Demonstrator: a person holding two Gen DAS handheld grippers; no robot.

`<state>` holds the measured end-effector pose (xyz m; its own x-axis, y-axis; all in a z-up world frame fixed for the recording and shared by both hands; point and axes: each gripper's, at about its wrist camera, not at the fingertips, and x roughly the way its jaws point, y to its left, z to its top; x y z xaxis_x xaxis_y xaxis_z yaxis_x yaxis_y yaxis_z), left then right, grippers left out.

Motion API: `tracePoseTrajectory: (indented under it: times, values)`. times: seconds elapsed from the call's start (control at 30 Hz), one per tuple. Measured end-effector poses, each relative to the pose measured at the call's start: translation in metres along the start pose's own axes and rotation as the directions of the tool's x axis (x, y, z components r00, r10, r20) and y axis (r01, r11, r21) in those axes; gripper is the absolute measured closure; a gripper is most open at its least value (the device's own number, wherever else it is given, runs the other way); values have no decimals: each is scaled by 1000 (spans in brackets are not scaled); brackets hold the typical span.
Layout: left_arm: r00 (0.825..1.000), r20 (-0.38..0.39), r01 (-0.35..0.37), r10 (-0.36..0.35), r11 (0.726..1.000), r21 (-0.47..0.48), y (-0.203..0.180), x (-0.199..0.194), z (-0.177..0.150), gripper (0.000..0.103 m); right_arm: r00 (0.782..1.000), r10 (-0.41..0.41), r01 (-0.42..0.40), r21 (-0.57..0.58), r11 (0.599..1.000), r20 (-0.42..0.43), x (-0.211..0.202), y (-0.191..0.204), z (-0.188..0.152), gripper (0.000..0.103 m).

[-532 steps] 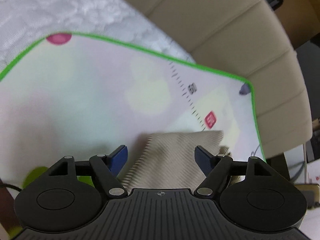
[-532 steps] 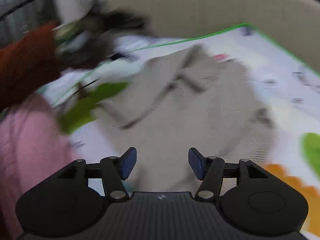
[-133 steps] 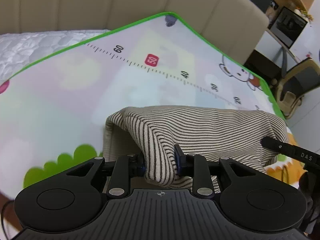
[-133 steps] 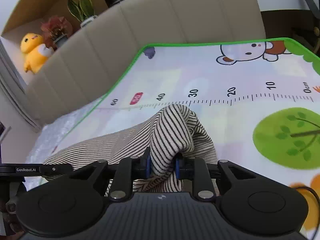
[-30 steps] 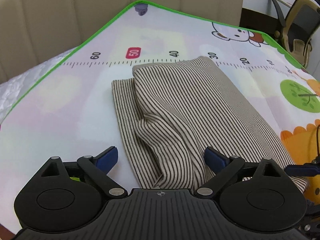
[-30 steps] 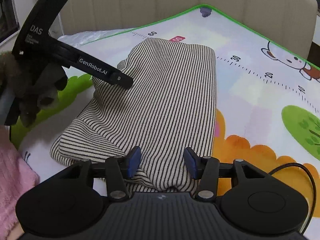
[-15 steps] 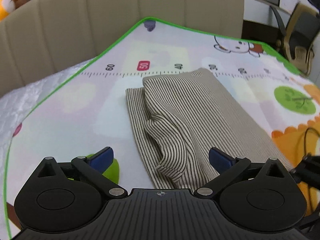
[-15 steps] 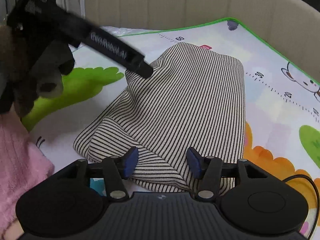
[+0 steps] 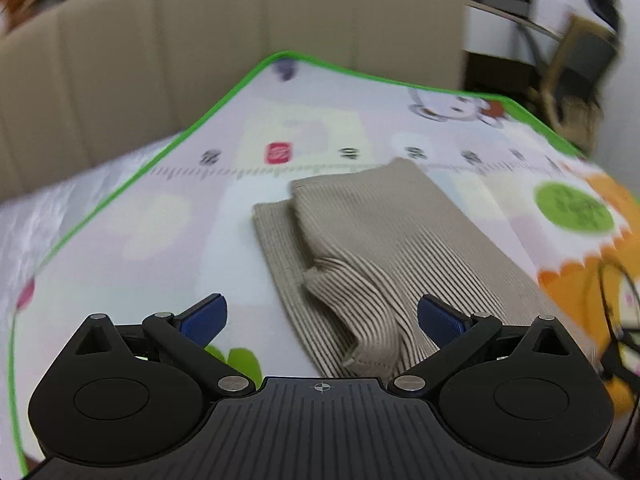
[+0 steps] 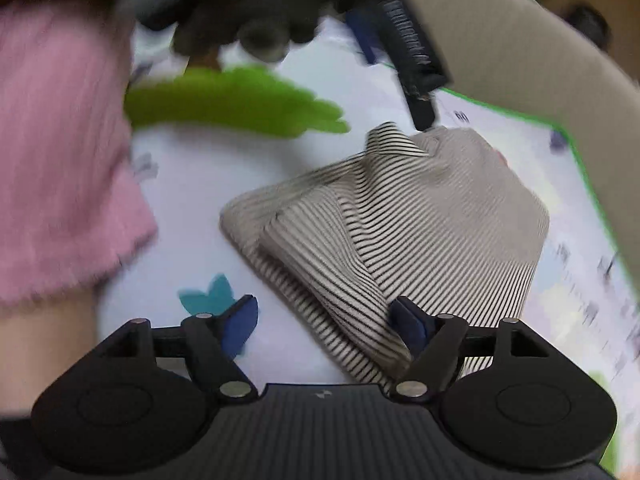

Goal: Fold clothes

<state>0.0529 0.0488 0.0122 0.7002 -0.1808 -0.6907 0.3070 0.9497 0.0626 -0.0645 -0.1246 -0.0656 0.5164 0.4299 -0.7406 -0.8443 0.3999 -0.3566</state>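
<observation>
beige headboard behind; the striped garment now lies folded on the play mat, both grippers released: left gripper spread wide, right gripper opening, empty.

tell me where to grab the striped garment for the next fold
Grip the folded beige-and-black striped knit garment at its near corners, where the loose layered edge bunches up. Come from the near side with open tongs, low over the play mat; that raised lip gives something to pinch.
</observation>
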Motion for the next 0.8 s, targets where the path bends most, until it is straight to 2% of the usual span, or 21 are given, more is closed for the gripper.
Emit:
tracePoseTrajectory:
  times: [0.03, 0.07, 0.1, 0.13, 0.17, 0.2, 0.23, 0.27, 0.33, 0.4, 0.5, 0.6, 0.7, 0.77, 0.8]
  values:
    - [1000, 7, 7, -8, 998, 63, -6, -3, -2, 0, 1000, 0, 0, 26, 1000, -1, 1, -2, 2, 35]
    - [1000, 15, 13, -15, 992, 127, -11, -7, -4, 0, 1000, 14, -13, 125, 992, -3, 3, -16, 4, 49]
    - [999, 28, 15, -21, 979, 202, -18, -11, -7, 0, 999, 34, -33, 230, 973, -2, 4, -32, 6, 50]
    - [998, 46, 15, -30, 960, 278, -24, -17, -11, 0, 996, 85, -82, 364, 928, 10, 5, -51, 5, 52]
    - [997, 63, 20, -44, 938, 347, -30, -24, -15, 0, 991, 133, -131, 499, 856, 30, 2, -67, -1, 55]
    - [995, 68, 35, -67, 919, 392, -34, -30, -18, 0, 984, 171, -169, 604, 779, 55, 4, -84, -7, 55]
    - [993, 71, 52, -92, 900, 433, -38, -35, -22, 0, 978, 197, -195, 658, 727, 71, 6, -94, -11, 56]
    - [990, 60, 84, -124, 887, 454, -42, -38, -24, 0, 971, 221, -217, 705, 675, 87, 7, -103, -16, 56]
    - [984, 27, 145, -177, 876, 461, -47, -41, -29, 0, 961, 255, -245, 758, 605, 107, 11, -112, -22, 56]
    - [980, 4, 175, -198, 875, 452, -53, -38, -32, 0, 953, 276, -261, 796, 547, 123, 13, -119, -27, 56]
    - [982, -18, 174, -186, 878, 445, -61, -27, -33, 0, 945, 294, -275, 835, 476, 143, 14, -124, -33, 56]
    - [982, -40, 183, -185, 880, 439, -65, -21, -36, 0, 942, 299, -280, 844, 458, 150, 18, -127, -36, 56]
    - [983, -49, 179, -176, 879, 443, -66, -18, -38, 0, 945, 294, -274, 841, 468, 144, 15, -125, -36, 56]
    - [985, -54, 169, -162, 882, 440, -64, -14, -39, 0, 949, 285, -264, 832, 488, 134, 11, -123, -34, 56]
    - [987, -55, 159, -150, 886, 436, -64, -10, -39, 0, 955, 272, -252, 815, 521, 122, 7, -120, -30, 56]
